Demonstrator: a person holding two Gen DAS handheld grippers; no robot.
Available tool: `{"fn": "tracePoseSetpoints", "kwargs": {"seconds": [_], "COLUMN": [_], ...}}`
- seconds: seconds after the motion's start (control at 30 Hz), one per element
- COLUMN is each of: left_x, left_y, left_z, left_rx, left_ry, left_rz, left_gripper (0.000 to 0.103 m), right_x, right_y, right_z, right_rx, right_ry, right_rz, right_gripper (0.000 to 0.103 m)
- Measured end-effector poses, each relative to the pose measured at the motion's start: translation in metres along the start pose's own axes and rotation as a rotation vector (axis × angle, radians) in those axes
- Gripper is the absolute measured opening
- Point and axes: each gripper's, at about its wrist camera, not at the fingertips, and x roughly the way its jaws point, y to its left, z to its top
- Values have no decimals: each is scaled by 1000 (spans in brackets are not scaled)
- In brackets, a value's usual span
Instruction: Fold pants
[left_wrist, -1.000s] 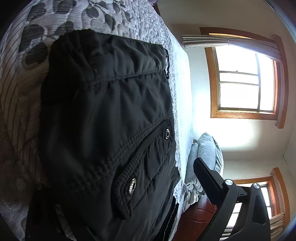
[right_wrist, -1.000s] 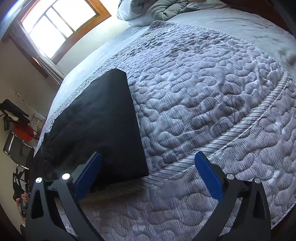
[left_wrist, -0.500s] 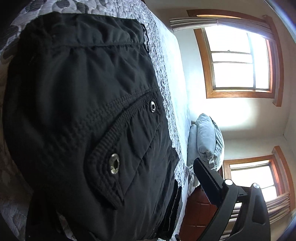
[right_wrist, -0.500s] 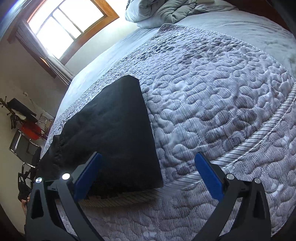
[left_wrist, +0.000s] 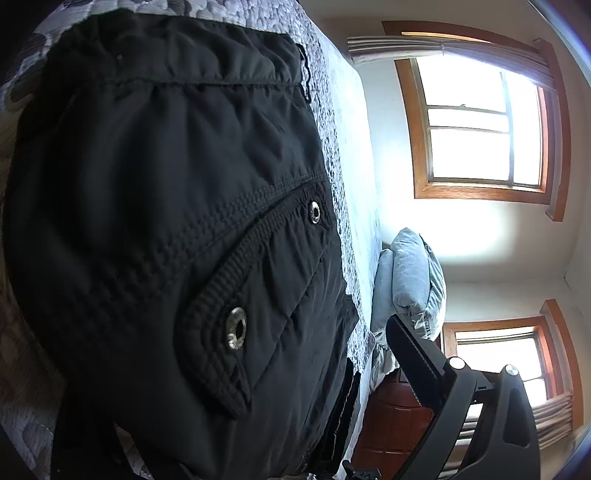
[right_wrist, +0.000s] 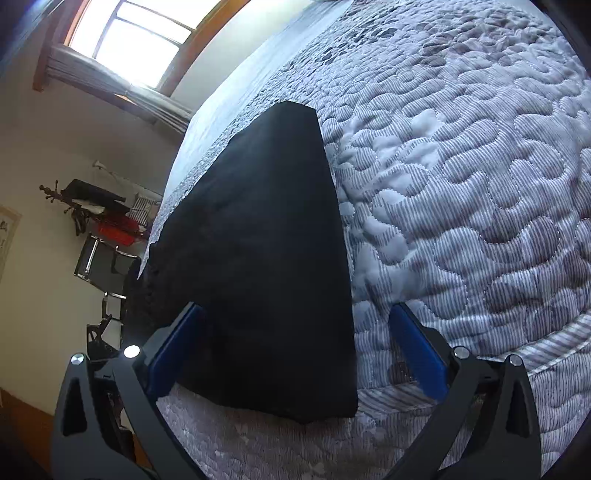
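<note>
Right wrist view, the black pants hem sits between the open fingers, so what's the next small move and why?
Probably ease the right hand-held gripper down and close on the black pants at the near hem. Its fingers are spread apart over that edge, holding nothing, and the fabric lies flat on the quilted bedspread.

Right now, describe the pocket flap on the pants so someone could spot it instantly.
Start at the quilted bed and the black pants lying on it. Toward their lower part sits a ribbed pocket flap, slanting across the smooth fabric. It alone carries two metal eyelets.
</note>
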Motion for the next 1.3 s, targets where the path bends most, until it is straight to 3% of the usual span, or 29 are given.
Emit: {"fn": "tracePoseSetpoints", "kwargs": {"seconds": [0.03, 0.07, 0.1, 0.13, 0.2, 0.3, 0.37, 0.4, 0.43, 0.47, 0.6, 0.73, 0.97, 1.1, 1.3], "left_x": [0, 0, -1, -2, -1, -1, -1, -2, 0, 3, 3, -2, -7, -9, -13], "left_y": [1, 0, 1, 0, -3, -9, -14, -16, -17, -17, -21, -30, -53, -76, -127], "left_z": [1, 1, 1, 1, 1, -3, -6, -7, -7, -7, -10, -16, -30, -41, -71], "left_rx": [0, 1, 1, 2, 9, 35, 58, 70, 77, 88, 97, 105, 150, 231, 424], "left_ry": [0, 1, 0, -1, -3, 1, -3, -8, -3, 8, -4, -11, -43, -66, -78], "left_rz": [2, 5, 6, 8, 13, 21, 22, 34, 54, 94, 122, 76, 0, -9, -14], "left_gripper": [99, 99, 99, 99, 99, 99, 91, 75, 43, 29, 23, 14, 10, 10, 10], "right_x": [-1, -3, -5, -4, -7, -10, -16, -18, -18, -17, -13, -10, -8, -6, -8], "right_y": [-1, -1, 0, 1, 3, 7, 10, 12, 14, 16, 20, 16, 12, 14, 11], "right_z": [0, 0, 0, 0, -2, 2, 4, 4, 5, 6, 5, 3, 1, -2, -2], "right_rx": [-5, -19, -46, -63, -66, -89, -95, -99, -108, -120, -136, -126, -118, -117, -102], "right_ry": [4, 7, 9, 24, 26, 21, 9, 7, 11, 13, 16, 17, 21, 24, 17], "right_rz": [11, 12, -3, 27, 34, 40, 45, 42, 33, 17, -28, -42, -60, -64, -87], "right_gripper": [98, 88, 74, 48, 45, 29, 22, 22, 22, 22, 25, 30, 40, 44, 58]}}
